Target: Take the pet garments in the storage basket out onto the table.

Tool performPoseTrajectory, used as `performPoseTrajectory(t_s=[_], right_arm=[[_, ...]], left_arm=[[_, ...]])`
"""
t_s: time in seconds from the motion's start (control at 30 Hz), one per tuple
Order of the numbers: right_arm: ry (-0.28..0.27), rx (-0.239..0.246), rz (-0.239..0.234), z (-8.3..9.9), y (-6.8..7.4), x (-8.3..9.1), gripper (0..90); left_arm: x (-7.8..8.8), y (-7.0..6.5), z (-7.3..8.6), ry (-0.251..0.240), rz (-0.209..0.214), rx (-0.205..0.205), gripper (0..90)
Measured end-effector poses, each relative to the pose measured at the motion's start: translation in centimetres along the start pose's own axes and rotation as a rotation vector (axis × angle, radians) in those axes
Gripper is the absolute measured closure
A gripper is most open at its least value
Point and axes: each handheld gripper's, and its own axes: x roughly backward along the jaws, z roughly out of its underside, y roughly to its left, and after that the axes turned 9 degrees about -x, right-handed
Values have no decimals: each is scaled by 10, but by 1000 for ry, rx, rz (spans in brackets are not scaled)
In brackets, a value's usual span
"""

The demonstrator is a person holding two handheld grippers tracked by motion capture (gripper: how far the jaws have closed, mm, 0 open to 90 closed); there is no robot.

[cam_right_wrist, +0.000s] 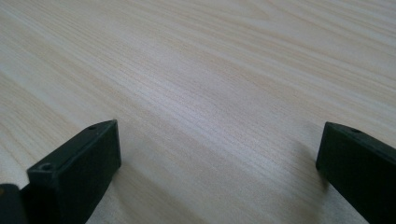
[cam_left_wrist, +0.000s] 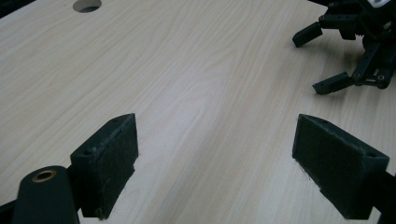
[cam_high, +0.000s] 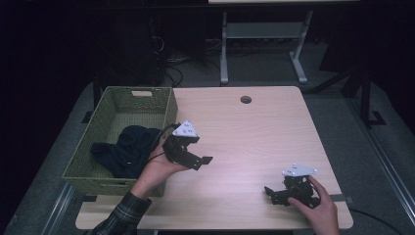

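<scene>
Fingers, left gripper (cam_left_wrist: 215,163): spread wide apart and holding nothing; only bare wood lay between the two black pads (cam_left_wrist: 109,161).
Fingers, right gripper (cam_right_wrist: 219,172): also released, wide apart, with empty wood grain between them.
Left gripper position: in the high view it (cam_high: 195,159) was lifted above the surface (cam_high: 254,132), just beside the right wall of the basket, and held by the left hand (cam_high: 159,169) with a plaid sleeve (cam_high: 120,215).
Right gripper position: it (cam_high: 274,193) rested low on the surface near the front right corner, under the right hand (cam_high: 318,208); it also appeared far off in the left gripper view (cam_left_wrist: 355,46).
Basket (cam_high: 105,110): green, woven, at the left edge of the surface.
Dark cloth (cam_high: 127,149): crumpled inside the basket, near its front right part, close to the left gripper but not touched.
Hole (cam_high: 245,99): round, at the far middle of the surface.
</scene>
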Motion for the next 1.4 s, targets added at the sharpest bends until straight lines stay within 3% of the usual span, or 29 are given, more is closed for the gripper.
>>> performPoseTrajectory(t_s=[0.57, 1.03, 1.4], right_arm=[[-1, -1, 0, 0, 0, 0, 0], [-4, 4, -1, 0, 0, 0, 0], [-3, 4, 0, 0, 0, 0, 0]], left_arm=[[19, 17, -13, -15, -10, -8, 139], [38, 29, -3, -9, -43, 11, 139], [59, 44, 9, -23, -90, 54, 140]])
